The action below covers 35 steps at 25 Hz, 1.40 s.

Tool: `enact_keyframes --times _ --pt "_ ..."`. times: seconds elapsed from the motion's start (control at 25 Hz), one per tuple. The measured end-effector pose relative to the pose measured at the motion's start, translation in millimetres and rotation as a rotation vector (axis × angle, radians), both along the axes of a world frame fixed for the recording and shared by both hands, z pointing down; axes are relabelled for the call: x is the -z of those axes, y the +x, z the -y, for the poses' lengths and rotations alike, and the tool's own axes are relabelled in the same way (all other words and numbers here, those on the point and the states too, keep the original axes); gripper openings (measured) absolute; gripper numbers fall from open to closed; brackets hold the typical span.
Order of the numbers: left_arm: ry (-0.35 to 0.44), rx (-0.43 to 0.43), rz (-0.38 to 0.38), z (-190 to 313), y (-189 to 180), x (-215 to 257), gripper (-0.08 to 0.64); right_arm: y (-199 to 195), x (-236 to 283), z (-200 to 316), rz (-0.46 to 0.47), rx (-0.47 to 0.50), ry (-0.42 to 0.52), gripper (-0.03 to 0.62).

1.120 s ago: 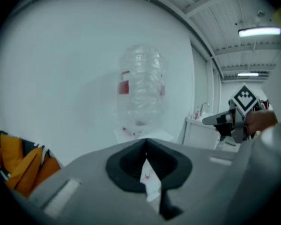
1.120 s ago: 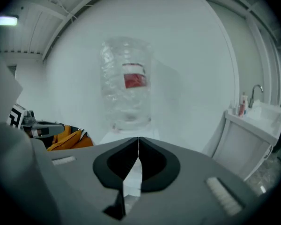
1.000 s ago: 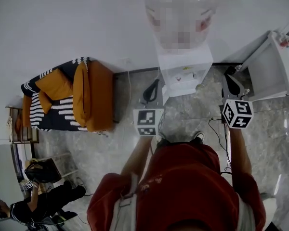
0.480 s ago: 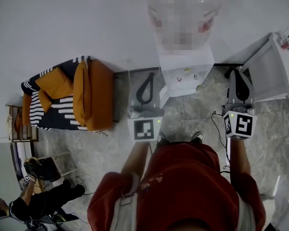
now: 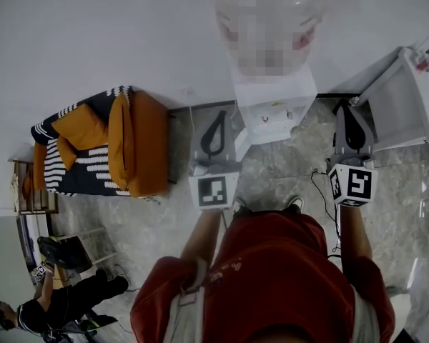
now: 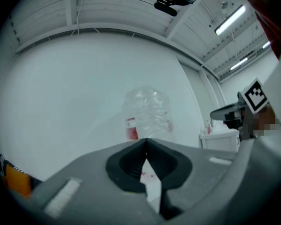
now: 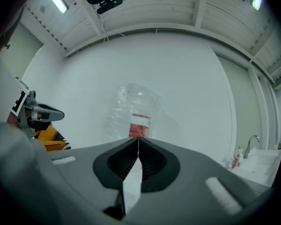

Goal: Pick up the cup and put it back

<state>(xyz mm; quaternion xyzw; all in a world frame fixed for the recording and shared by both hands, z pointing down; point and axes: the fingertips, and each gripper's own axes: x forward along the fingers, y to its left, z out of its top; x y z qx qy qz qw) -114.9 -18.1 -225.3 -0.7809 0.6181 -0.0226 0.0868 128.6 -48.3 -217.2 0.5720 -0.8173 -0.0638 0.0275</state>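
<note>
Spanning the top of the head view, a white wall (image 5: 93,34) is meeting a grey marbled floor (image 5: 286,170). An orange sofa (image 5: 132,145) with a black-and-white striped throw is standing against that wall at the left. A person in a red top (image 5: 272,277) is filling the lower middle, both arms reaching forward. A white bench (image 5: 404,102) is sitting at the right; the right gripper view is showing a tap (image 7: 253,142) and small bottles (image 7: 237,157) on it. A white water dispenser (image 5: 275,106) is standing against the wall straight ahead, carrying a clear bottle (image 6: 147,111) with a red label. A second person in black (image 5: 64,302) is crouching at the lower left corner. The left tool (image 6: 145,142) is pointing level at the dispenser, its jaws clenched tip to tip on nothing, its marker cube (image 5: 214,190) facing up. The right tool (image 7: 138,139) is pointing the same way beside it, well apart, jaws likewise pressed together and empty. The cup is not showing clearly in any view, so its place cannot be told.
</note>
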Motion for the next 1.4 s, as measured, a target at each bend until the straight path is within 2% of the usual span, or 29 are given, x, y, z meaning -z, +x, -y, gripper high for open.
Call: enact_keyframes --times 0.84,1.4 --pt "-0.006 -0.052 0.011 3.2 22.4 -0.1 0.002 9.0 -3.0 -8.7 0.019 0.007 -0.019 0.002" --pt "-0.009 -0.054 0.015 -10.1 30.3 -0.3 0.001 19.3 -2.4 -19.9 0.049 0.008 -0.035 0.003"
